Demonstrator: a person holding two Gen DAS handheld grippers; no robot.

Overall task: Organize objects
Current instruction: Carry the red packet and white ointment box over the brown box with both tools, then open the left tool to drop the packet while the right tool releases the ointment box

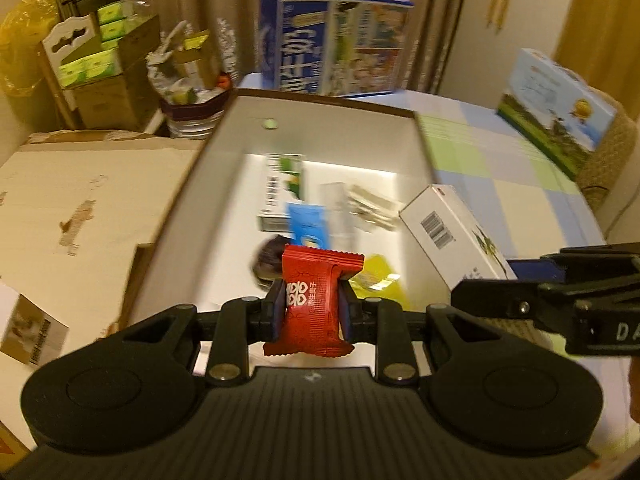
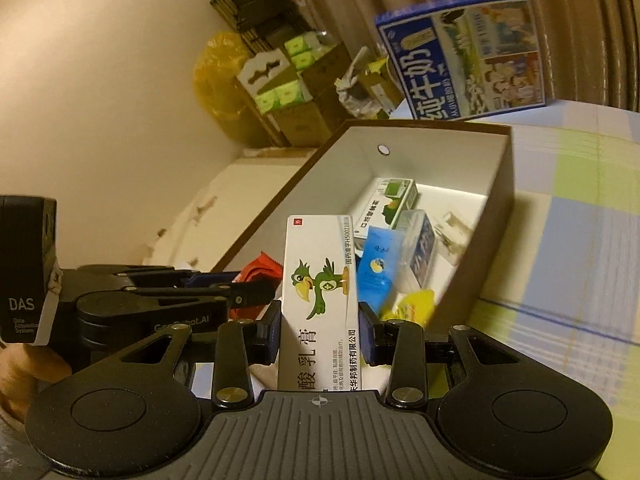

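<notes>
Parrot carton front, right view only

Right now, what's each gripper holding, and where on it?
Left gripper pinches the red packet across its middle. Right gripper grips the white box by its long sides, near mid-length.

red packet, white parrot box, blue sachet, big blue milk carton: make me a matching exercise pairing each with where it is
Things:
1. red packet
2. white parrot box
3. blue sachet
4. big blue milk carton

Places:
A. standing on the table behind the brown box
B. clamped in the left tool
C. lying inside the brown box
D. clamped in the right tool

Pairs: 1-B, 2-D, 3-C, 4-A
</notes>
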